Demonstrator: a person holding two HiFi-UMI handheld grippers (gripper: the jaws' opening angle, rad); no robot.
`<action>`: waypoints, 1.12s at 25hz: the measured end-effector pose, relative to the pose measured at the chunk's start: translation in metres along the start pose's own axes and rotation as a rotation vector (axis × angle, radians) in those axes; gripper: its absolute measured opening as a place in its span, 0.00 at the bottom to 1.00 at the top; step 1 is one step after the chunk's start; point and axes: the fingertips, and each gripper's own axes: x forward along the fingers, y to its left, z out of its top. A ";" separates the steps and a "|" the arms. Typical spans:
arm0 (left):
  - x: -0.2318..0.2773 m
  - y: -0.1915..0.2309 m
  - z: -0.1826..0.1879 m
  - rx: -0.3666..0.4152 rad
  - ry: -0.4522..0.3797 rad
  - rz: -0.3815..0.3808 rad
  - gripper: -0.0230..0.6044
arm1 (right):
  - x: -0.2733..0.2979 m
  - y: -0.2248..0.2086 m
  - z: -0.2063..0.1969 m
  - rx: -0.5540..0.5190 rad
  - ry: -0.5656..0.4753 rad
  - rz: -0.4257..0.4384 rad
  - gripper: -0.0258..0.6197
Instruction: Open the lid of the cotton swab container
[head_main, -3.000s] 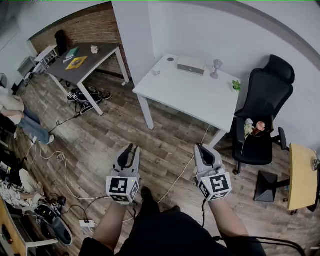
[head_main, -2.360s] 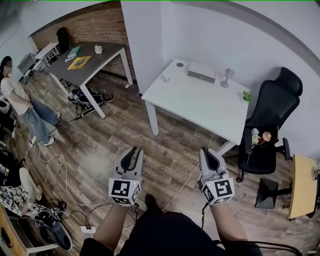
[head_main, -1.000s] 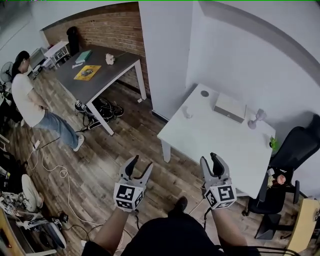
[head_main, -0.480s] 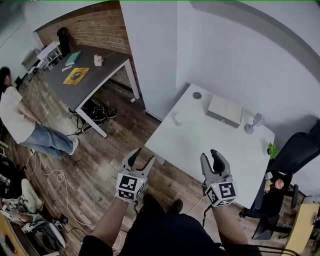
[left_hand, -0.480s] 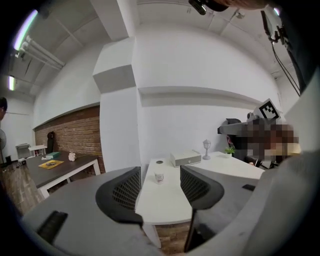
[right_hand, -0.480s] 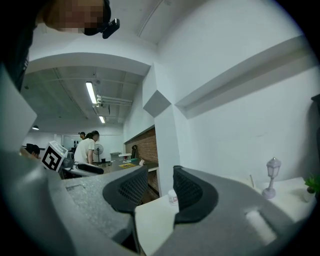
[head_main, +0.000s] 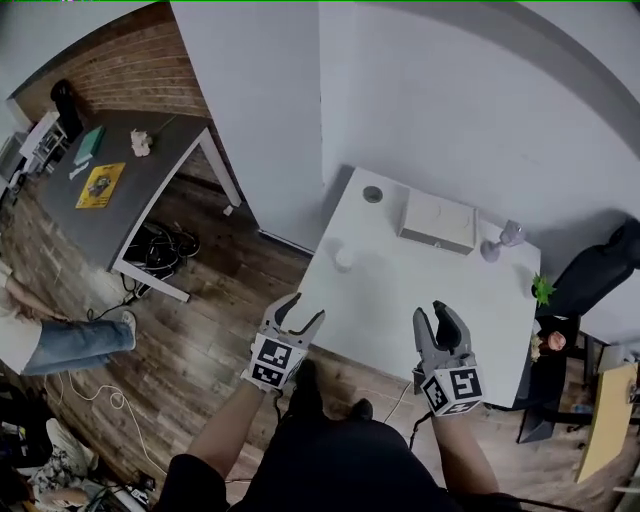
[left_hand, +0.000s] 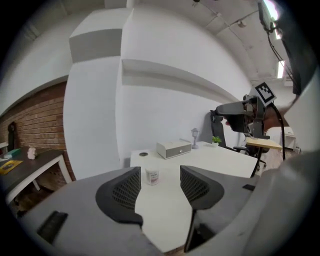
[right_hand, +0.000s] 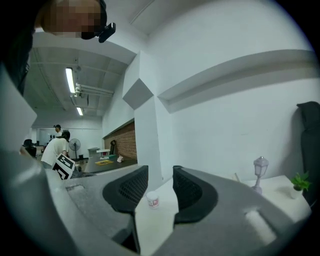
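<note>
The cotton swab container (head_main: 343, 257) is a small white tub with a label, standing upright with its lid on near the left edge of the white table (head_main: 400, 300). My left gripper (head_main: 303, 310) hovers at the table's near left corner, open and empty. Its own view shows the container (left_hand: 152, 175) well ahead between the jaw tips. My right gripper (head_main: 433, 315) floats over the near side of the table, also open and empty. In the right gripper view the container (right_hand: 153, 200) stands far ahead, low in the gap between the jaws.
A white box (head_main: 437, 222), a small lamp-like ornament (head_main: 503, 238) and a round grommet (head_main: 372, 194) sit at the table's far side, a small plant (head_main: 543, 290) at its right edge. A black chair (head_main: 600, 275) stands right; a dark desk (head_main: 110, 190) and a person's legs (head_main: 60, 340) left.
The view has swung toward the white table, which is now closer and under both grippers. The grippers keep their openings. The standing person has slid to the left edge.
</note>
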 end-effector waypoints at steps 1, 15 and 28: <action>0.013 0.007 -0.004 0.019 0.015 -0.029 0.42 | 0.008 -0.001 0.002 -0.002 0.003 -0.022 0.28; 0.150 0.053 -0.063 0.225 0.209 -0.321 0.44 | 0.039 -0.018 -0.011 0.024 0.075 -0.308 0.28; 0.218 0.041 -0.088 0.290 0.320 -0.404 0.53 | 0.004 -0.037 -0.024 0.080 0.089 -0.458 0.27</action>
